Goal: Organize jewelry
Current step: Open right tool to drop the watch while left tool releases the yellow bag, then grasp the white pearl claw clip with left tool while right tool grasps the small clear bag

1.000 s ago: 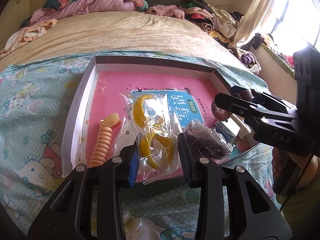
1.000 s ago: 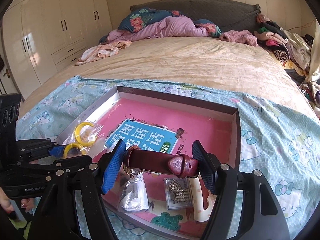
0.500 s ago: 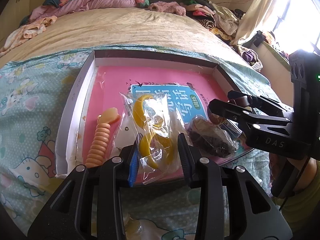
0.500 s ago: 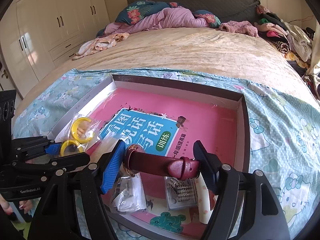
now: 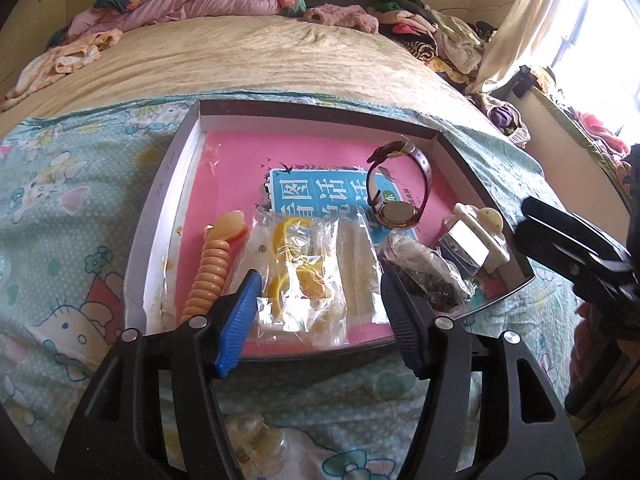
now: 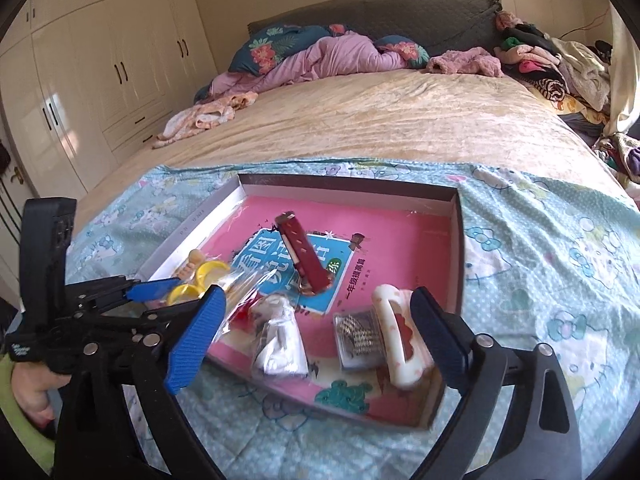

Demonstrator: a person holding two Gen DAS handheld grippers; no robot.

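A shallow grey box [image 5: 160, 184] [image 6: 456, 248] with a pink and blue book on its floor lies on the bed. In it lie a dark red strap watch [image 5: 396, 200] [image 6: 304, 256], a clear bag of yellow rings [image 5: 300, 276] [image 6: 200, 280], an orange beaded piece [image 5: 212, 268], a bag of dark beads [image 5: 424, 272], a white bagged item [image 6: 280, 340], a small clear case of silver beads [image 6: 360, 336] and a white hair clip [image 5: 476, 232] [image 6: 400, 340]. My left gripper [image 5: 320, 316] is open, over the ring bag. My right gripper [image 6: 316, 340] is open and empty at the box's near edge.
The box rests on a light blue cartoon-print cloth [image 6: 540, 260] spread over a beige bedspread [image 6: 380, 112]. Pillows and piled clothes lie at the bed's head and right side. White wardrobes [image 6: 100, 60] stand at the left. A clear plastic piece [image 5: 256, 444] lies on the cloth below my left gripper.
My right gripper opened, let go of the red watch and drew back; the watch now lies on the book. My left gripper opened and released the ring bag.
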